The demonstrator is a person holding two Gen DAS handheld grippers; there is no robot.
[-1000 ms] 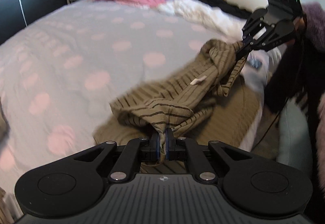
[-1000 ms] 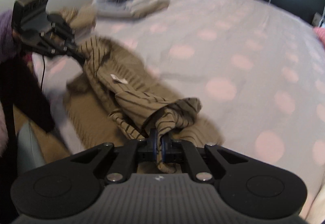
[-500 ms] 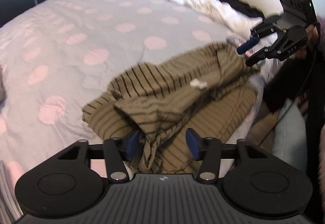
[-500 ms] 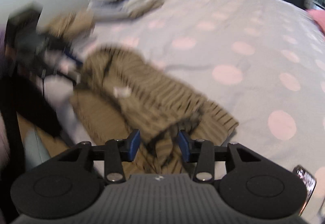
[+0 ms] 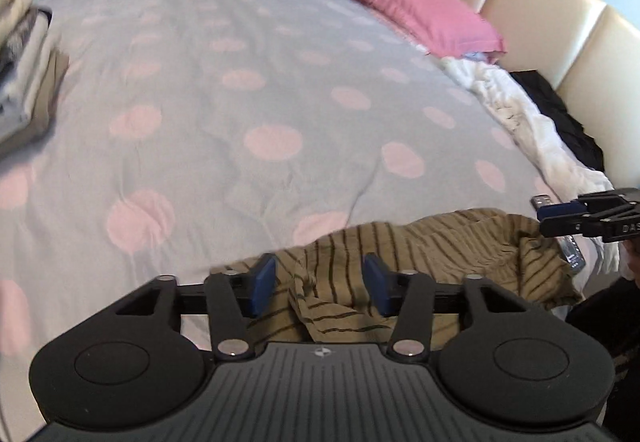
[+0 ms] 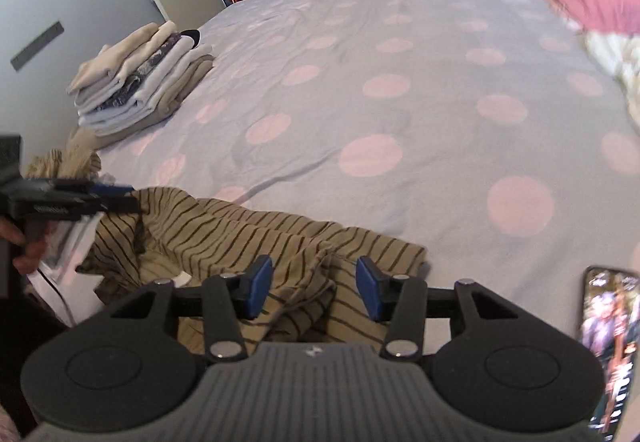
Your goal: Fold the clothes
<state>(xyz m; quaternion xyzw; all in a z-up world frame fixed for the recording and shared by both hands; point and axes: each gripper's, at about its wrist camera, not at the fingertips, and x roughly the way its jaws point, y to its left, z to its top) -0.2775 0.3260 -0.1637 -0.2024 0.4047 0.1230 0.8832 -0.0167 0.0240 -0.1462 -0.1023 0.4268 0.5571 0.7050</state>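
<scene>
An olive-tan shirt with dark stripes lies crumpled at the near edge of the bed. My left gripper hangs over its left end. The jaws are closing, with a ridge of cloth between the blue pads, which do not press on it. My right gripper stands over the other end of the shirt. It too is closing around a fold without pinching it. Each gripper shows at the edge of the other's view: the right gripper and the left gripper.
The grey bedcover with pink dots stretches ahead. A stack of folded clothes sits at the far left. A pink pillow, white crumpled laundry and a dark garment lie by the headboard. A phone lies near my right gripper.
Both grippers let go of the striped shirt, which dropped flat onto the bed. The jaws opened wide, then narrowed. Both wrists rolled and the views swung across the bed.
</scene>
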